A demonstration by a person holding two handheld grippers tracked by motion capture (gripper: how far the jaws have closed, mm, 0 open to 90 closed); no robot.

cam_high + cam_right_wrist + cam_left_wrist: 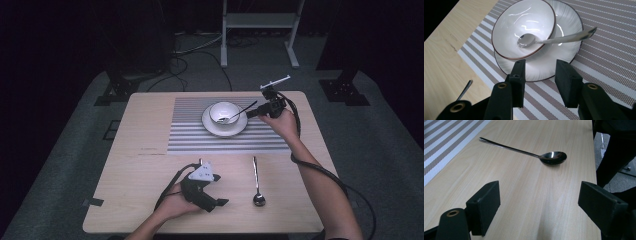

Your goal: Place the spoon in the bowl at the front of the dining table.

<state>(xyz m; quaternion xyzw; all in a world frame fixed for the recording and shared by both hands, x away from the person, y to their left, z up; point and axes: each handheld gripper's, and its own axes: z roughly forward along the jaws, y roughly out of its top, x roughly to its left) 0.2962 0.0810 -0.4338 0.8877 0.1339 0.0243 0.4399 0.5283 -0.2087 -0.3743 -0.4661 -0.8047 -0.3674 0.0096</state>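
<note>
The right gripper (pixel 252 111) hovers at the right edge of the striped placemat (pixel 190 137), its fingers (pixel 517 80) partly spread with nothing between them. Just beyond them sits the white bowl (pixel 524 27) on its plate (pixel 571 30), with 1 spoon (pixel 554 40) resting inside, its head in the bowl's bottom and its handle leaning over the rim, away from the fingers' gap. That spoon looks already placed, so the right gripper's work there seems finished.

The second spoon (pixel 256 182) lies flat on the bare table (pixel 135 175), below the placemat, its long axis running front to back with the head toward the person. The left gripper (pixel 217 192) rests low on the table just to the left of it, fingers (pixel 485 203) spread wide and empty. In the left gripper view, that spoon (pixel 524 151) lies ahead of the fingers and crosswise to them, head to the right. The left gripper is much the nearer of the 2. To take the handle, it would likely have to advance and settle its fingers either side of the thin shaft.
</note>
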